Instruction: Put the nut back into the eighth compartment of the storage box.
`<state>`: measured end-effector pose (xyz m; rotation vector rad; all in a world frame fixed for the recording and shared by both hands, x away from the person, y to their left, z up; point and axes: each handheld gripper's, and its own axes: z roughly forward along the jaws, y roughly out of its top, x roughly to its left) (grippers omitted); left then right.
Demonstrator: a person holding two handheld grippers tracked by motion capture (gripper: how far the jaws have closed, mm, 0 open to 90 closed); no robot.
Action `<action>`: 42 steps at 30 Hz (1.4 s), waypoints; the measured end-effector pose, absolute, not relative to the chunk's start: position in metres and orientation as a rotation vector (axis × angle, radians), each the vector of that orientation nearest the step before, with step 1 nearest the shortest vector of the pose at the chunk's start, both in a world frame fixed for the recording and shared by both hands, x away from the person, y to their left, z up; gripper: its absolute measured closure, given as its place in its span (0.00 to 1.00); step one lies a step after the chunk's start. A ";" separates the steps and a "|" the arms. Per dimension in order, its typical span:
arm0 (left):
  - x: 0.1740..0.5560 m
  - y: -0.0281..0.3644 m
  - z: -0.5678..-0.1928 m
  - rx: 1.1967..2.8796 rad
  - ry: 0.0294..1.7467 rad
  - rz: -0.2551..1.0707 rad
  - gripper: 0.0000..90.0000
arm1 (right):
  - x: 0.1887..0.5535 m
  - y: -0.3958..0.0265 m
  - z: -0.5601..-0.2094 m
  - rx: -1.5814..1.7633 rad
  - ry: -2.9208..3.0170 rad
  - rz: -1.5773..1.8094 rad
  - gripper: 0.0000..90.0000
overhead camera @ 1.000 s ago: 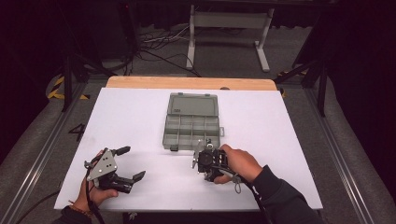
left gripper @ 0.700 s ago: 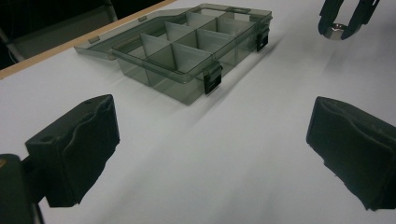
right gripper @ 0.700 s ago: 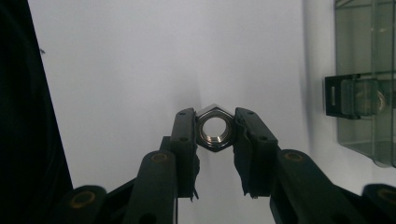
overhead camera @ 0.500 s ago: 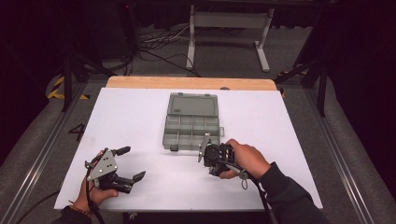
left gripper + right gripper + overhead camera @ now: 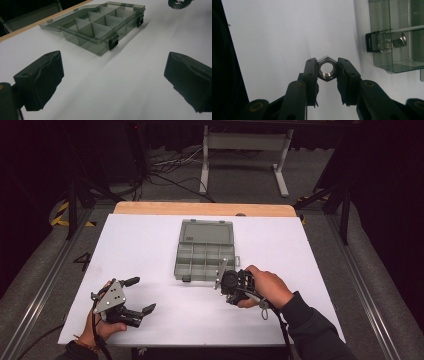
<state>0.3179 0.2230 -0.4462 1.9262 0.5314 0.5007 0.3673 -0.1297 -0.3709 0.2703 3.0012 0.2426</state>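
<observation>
A steel hex nut (image 5: 327, 70) sits clamped between the pads of the right gripper (image 5: 327, 71), its threaded hole facing the camera, above the white table (image 5: 300, 250) just beside the open compartment box (image 5: 204, 256). The left gripper (image 5: 137, 295) rests wide open and empty, well apart.

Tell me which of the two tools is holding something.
The right tool, beside the box: its jaws clamp a hex nut. The left tool stands open and empty.
</observation>
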 end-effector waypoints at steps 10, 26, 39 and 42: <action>0.318 0.223 -0.446 1.925 0.531 0.500 0.03 | 0.376 -0.136 -0.359 0.306 2.971 0.259 0.78; 0.318 0.223 -0.446 1.925 0.528 0.498 0.03 | 0.411 -0.149 -0.343 0.425 2.915 0.277 0.78; 0.318 0.224 -0.446 1.923 0.526 0.495 0.03 | 0.440 -0.148 -0.348 0.515 2.889 0.302 0.78; 0.318 0.224 -0.446 1.924 0.523 0.493 0.03 | 0.447 -0.144 -0.351 0.523 2.888 0.301 0.78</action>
